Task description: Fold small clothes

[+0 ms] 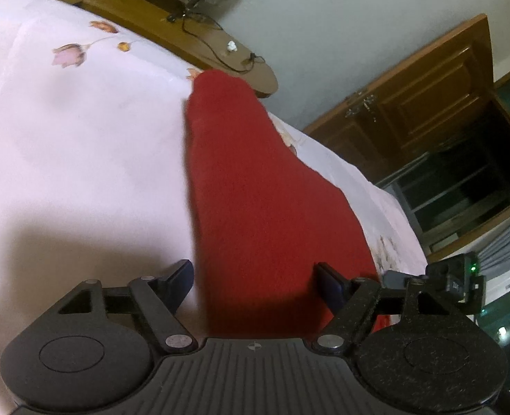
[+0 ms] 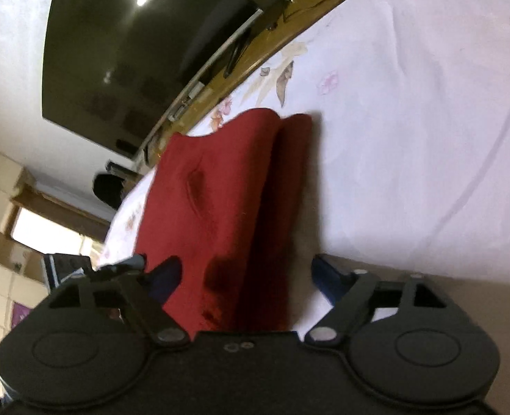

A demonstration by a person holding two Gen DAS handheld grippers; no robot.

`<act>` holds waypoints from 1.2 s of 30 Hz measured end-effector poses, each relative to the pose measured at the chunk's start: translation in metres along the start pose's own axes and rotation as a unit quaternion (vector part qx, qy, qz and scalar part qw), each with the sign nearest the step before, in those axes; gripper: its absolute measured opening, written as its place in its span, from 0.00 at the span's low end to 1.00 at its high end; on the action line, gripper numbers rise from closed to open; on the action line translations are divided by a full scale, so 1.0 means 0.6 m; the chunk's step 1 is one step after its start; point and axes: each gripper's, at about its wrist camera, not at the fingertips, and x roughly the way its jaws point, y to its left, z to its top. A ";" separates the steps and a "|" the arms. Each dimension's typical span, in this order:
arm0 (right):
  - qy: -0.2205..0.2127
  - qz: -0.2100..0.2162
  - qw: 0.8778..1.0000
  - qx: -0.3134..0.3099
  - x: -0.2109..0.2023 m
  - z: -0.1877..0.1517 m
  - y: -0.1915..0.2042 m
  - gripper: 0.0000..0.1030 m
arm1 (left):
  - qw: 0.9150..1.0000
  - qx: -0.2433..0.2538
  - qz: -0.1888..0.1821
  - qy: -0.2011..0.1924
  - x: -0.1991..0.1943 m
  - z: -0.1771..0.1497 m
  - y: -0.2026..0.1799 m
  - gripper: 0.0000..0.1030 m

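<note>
The red garment (image 1: 255, 186) lies on a bed covered by a pale floral sheet (image 1: 82, 121). It is already folded lengthwise into a long, narrow strip. In the right wrist view, one layer lies over another, and a lower edge shows along the right side of the garment (image 2: 220, 207). A small dent marks the upper layer.

The left claw (image 1: 253, 278) stands wide open at the near end of the strip. Red cloth lies between its fingers, but neither pad visibly presses on it. The claw holds nothing.

The right claw (image 2: 246, 273) also stands wide open at the near end, with the near edge of the cloth between its fingers. The pads show no contact. It holds nothing.

Both claws point down along the length of the strip. This alignment likely suits a crosswise fold, in which the near end is carried toward the far end. The open fingers straddling the near edge suggest a position ready for a fresh grip.

Beyond the bed stand a wooden ledge (image 1: 220, 48) with cables, a dark screen (image 2: 133, 52) and a wooden door (image 1: 427, 103). None of these bears on the fold.
</note>
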 end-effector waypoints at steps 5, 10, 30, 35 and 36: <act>-0.010 -0.027 0.999 -0.042 0.069 -0.001 0.045 0.33 | 0.995 0.082 0.062 -0.005 0.026 0.002 -0.055 0.50; -0.050 -0.050 0.994 -0.089 0.056 -0.017 0.112 0.30 | 0.987 0.138 0.075 -0.038 -0.033 -0.010 -0.089 0.45; 0.076 -0.012 0.992 -0.104 0.492 -0.143 0.401 0.41 | 0.987 -0.101 0.084 -0.092 -0.491 -0.072 0.288 0.60; 0.012 -0.050 0.992 -0.112 0.404 -0.146 0.421 0.51 | 0.979 -0.031 0.150 -0.136 -0.561 -0.110 0.237 0.73; 0.008 -0.038 0.993 -0.114 0.377 -0.151 0.425 0.50 | 0.977 -0.015 0.160 -0.138 -0.570 -0.126 0.224 0.73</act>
